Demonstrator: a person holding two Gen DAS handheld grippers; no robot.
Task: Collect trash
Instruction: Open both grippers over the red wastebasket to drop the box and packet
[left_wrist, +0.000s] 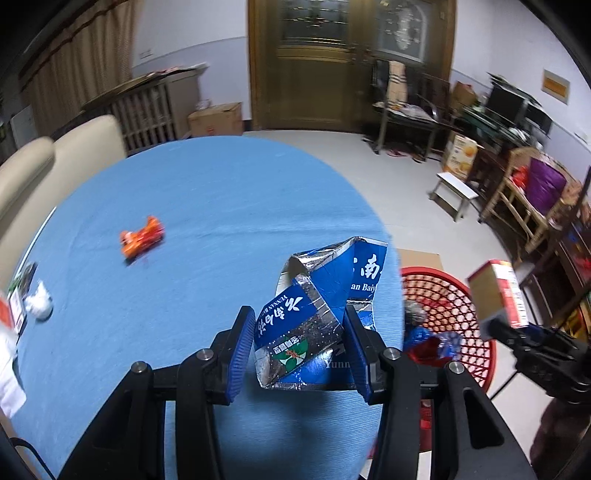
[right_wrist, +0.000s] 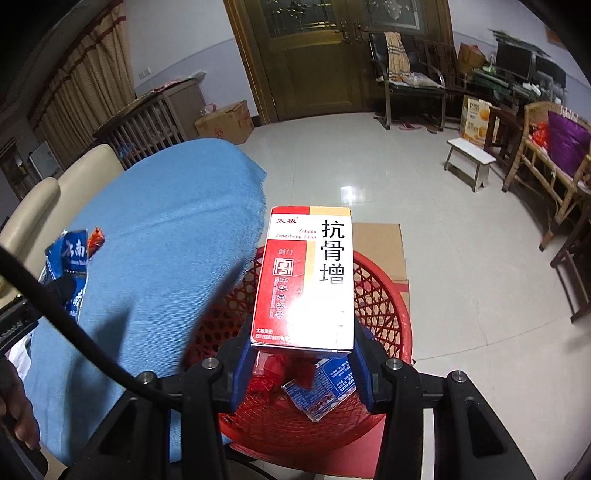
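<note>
My left gripper is shut on a crushed blue and silver carton, held above the right edge of the blue table. My right gripper is shut on a red and white medicine box, held over the red mesh basket. The basket stands on the floor beside the table and holds red and blue trash. An orange wrapper and a crumpled white paper lie on the table. The right gripper with its box shows in the left wrist view.
A cream chair stands behind the table. Flat cardboard lies under the basket. A small white stool, wooden chairs and boxes stand across the tiled floor. Items lie at the table's left edge.
</note>
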